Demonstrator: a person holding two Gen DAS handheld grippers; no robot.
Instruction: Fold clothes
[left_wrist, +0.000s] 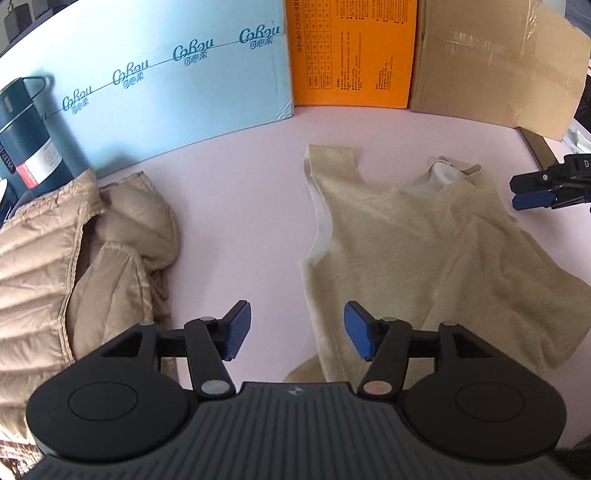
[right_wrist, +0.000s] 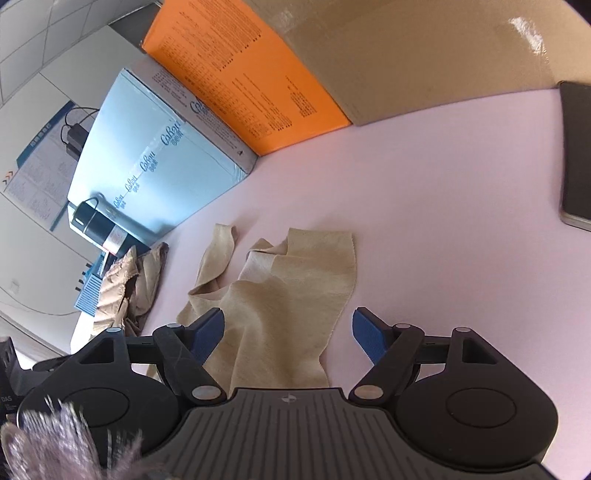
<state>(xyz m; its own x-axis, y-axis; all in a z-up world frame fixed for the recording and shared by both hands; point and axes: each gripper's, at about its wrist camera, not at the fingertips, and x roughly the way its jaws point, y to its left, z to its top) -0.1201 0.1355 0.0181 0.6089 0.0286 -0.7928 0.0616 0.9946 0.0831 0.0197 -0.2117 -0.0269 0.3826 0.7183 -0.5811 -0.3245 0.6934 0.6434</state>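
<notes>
A beige sleeveless top (left_wrist: 417, 251) lies partly spread on the pale pink table, straps toward the boxes; it also shows in the right wrist view (right_wrist: 280, 306). My left gripper (left_wrist: 297, 330) is open and empty, hovering over the top's left edge near its hem. My right gripper (right_wrist: 288, 338) is open and empty above the top's near part; in the left wrist view its blue-padded tips (left_wrist: 535, 197) appear at the right edge, beside the top's right shoulder.
A tan puffer jacket (left_wrist: 66, 266) is heaped at the left. A dark teal flask (left_wrist: 29, 147) stands behind it. A light blue box (left_wrist: 177, 74), an orange box (left_wrist: 351, 51) and a cardboard box (left_wrist: 495, 62) line the back. A dark flat object (right_wrist: 576, 151) lies at the right.
</notes>
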